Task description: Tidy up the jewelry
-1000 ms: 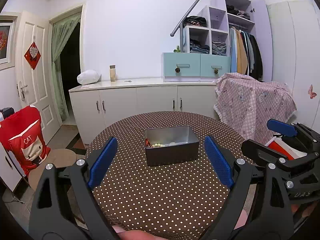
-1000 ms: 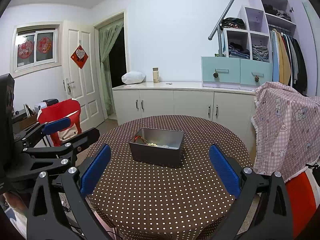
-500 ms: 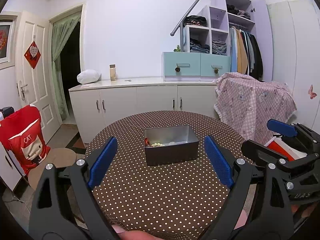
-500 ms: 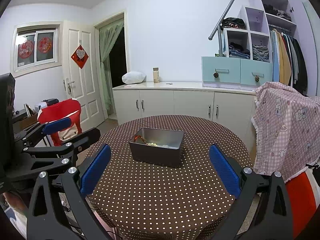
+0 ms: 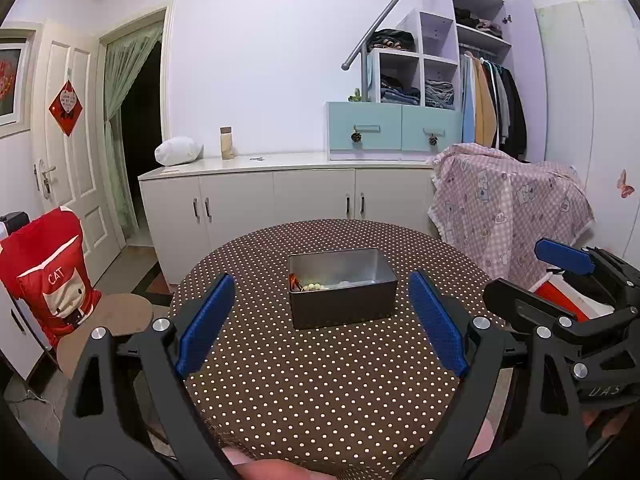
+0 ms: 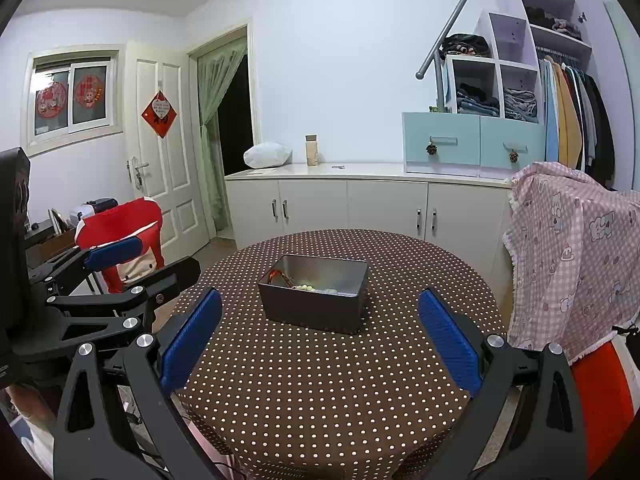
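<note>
Left tongs (image 5: 320,320), right tongs (image 6: 316,336): spread wide, empty. Metal tin (image 5: 342,286) with beads (image 5: 314,287), mid-bench (image 5: 320,392). Advise descending straight inside, clear of rim.

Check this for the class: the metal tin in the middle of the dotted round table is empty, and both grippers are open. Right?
Not quite. The metal tin is not empty: the left wrist view shows pale beads and something orange inside. The left gripper and right gripper are open, as stated.

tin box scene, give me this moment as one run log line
left gripper: open, empty | right gripper: open, empty | tin box: on table, beads inside
</note>
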### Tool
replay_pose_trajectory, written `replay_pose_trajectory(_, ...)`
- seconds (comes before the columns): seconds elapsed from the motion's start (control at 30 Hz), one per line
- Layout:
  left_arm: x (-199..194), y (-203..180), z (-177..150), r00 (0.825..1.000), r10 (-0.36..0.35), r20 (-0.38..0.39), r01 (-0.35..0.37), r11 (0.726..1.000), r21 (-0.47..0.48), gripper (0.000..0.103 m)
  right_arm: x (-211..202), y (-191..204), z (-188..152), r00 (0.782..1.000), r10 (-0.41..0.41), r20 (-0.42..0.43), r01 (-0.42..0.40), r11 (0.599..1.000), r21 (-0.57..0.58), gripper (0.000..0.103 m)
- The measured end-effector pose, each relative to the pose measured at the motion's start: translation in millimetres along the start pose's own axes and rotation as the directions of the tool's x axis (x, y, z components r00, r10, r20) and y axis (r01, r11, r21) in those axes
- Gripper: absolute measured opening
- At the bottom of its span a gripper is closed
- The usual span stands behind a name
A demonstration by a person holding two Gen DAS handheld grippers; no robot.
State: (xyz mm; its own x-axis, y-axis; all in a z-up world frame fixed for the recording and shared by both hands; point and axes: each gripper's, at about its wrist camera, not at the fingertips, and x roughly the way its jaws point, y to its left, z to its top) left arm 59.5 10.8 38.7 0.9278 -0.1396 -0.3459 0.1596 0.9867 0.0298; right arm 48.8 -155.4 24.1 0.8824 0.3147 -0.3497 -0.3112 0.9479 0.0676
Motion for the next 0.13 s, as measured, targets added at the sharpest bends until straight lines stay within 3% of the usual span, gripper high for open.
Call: replay_pose_trajectory(0.13, 0.0, 0.2, -0.2, 1.000, -0.001, 0.002, 0.001, 1.000, 0.001, 0.087, -0.4, -0.2, 0.1, 1.000, 0.002, 0.001, -0.002, 1.000, 0.001, 0.095)
